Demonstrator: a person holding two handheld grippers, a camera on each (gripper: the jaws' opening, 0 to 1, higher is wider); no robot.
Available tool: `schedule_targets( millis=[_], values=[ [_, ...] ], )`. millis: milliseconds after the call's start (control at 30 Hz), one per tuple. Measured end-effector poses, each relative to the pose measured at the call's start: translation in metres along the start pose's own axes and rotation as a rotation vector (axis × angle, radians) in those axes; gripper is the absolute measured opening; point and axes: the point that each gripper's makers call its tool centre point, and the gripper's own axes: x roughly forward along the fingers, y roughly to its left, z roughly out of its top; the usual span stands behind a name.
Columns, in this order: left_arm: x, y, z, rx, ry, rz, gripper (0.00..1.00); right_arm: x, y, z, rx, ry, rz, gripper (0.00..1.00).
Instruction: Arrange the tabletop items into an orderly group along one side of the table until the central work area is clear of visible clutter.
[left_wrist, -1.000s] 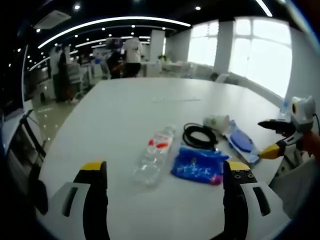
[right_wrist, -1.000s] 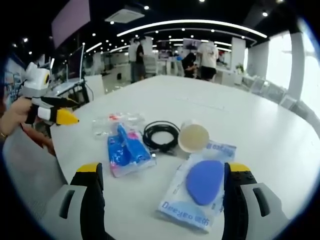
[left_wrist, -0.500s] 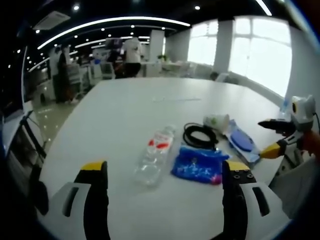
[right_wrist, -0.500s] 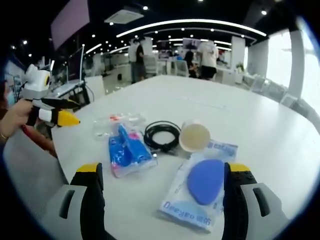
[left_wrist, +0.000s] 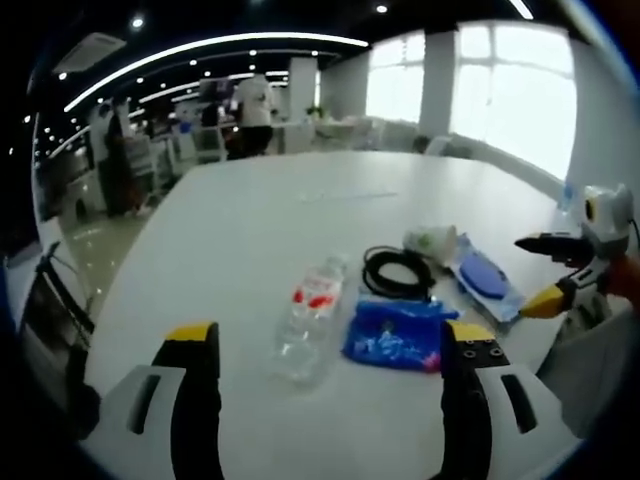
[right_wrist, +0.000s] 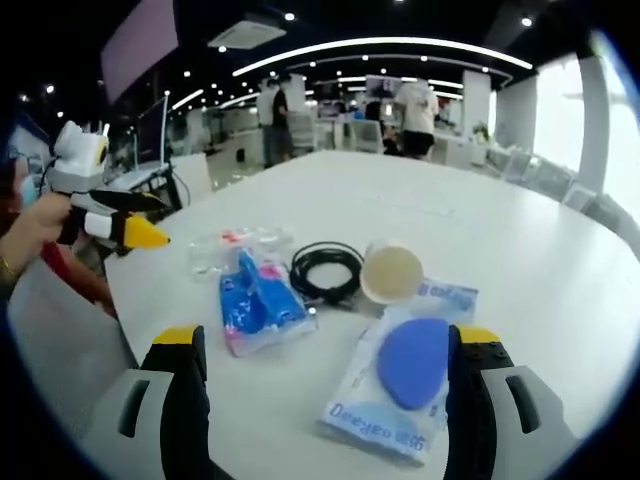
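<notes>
On the white table (left_wrist: 250, 220) lie a clear plastic bottle (left_wrist: 305, 318) with a red label, a blue crinkled packet (left_wrist: 395, 334), a coiled black cable (left_wrist: 398, 272), a paper cup (left_wrist: 432, 241) on its side and a clear bag with a blue pad (left_wrist: 482, 281). My left gripper (left_wrist: 320, 405) stands open just short of the bottle and packet. The right gripper view has the same bottle (right_wrist: 232, 248), packet (right_wrist: 258, 302), cable (right_wrist: 326, 272), cup (right_wrist: 391, 273) and pad bag (right_wrist: 405, 372). My right gripper (right_wrist: 326, 405) is open in front of the pad bag.
The other gripper (left_wrist: 572, 262) comes in at the right of the left gripper view, and the other one (right_wrist: 105, 215) at the left of the right gripper view, held by a hand. People stand among desks far behind. A thin strip (left_wrist: 345, 194) lies mid-table.
Both views shifted slightly as the hands moved. The left gripper seen in the right gripper view has edged a little toward the bottle. The items lie where they were.
</notes>
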Motion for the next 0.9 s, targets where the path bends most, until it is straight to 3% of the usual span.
schedule_targets(
  millis=[400,600,733,900],
  values=[
    [0.032,0.001,0.022,0.083,0.068,-0.046,0.84,-0.005,-0.002,0.007,0.019,-0.024,-0.006,0.99],
    [0.050,0.000,0.016,0.108,0.141,-0.089,0.80,-0.005,-0.001,0.007,0.022,-0.025,0.000,0.99],
    [0.062,0.003,0.010,0.069,0.183,-0.110,0.79,-0.003,0.003,0.004,0.021,-0.015,0.015,0.99],
    [0.073,0.005,0.001,0.104,0.246,-0.126,0.79,-0.002,0.003,-0.002,0.027,0.012,0.017,0.99]
  ],
)
